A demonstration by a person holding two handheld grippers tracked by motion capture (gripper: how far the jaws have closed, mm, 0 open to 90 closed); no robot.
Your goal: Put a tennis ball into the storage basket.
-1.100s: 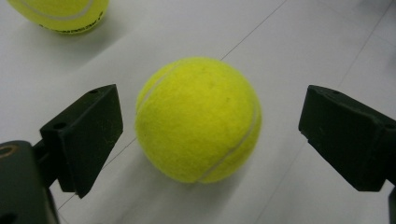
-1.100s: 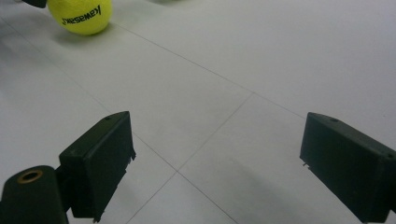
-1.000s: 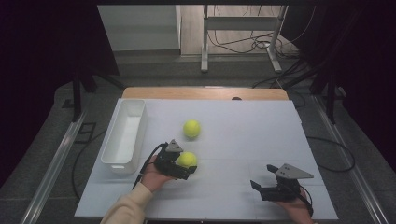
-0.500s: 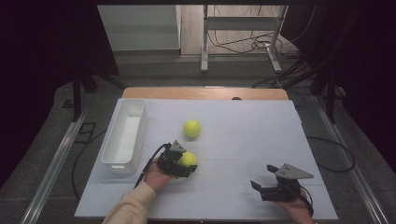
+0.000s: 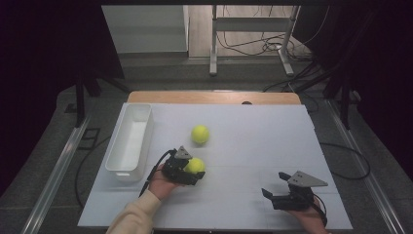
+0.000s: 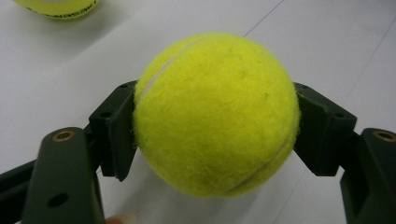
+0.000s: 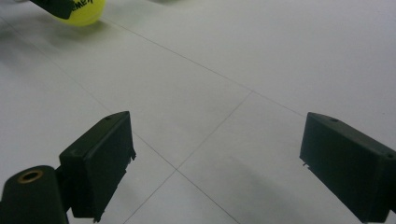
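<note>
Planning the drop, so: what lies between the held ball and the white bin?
Only bare white tabletop separates ball and bin, per the high view.

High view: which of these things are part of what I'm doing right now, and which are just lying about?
In the job:
- left gripper, shut on the near tennis ball
- far tennis ball, probably next
- white bin, the likely drop place

Lying about:
- right gripper, open, holding nothing
- cables on the floor past the table
- metal stand behind the table
</note>
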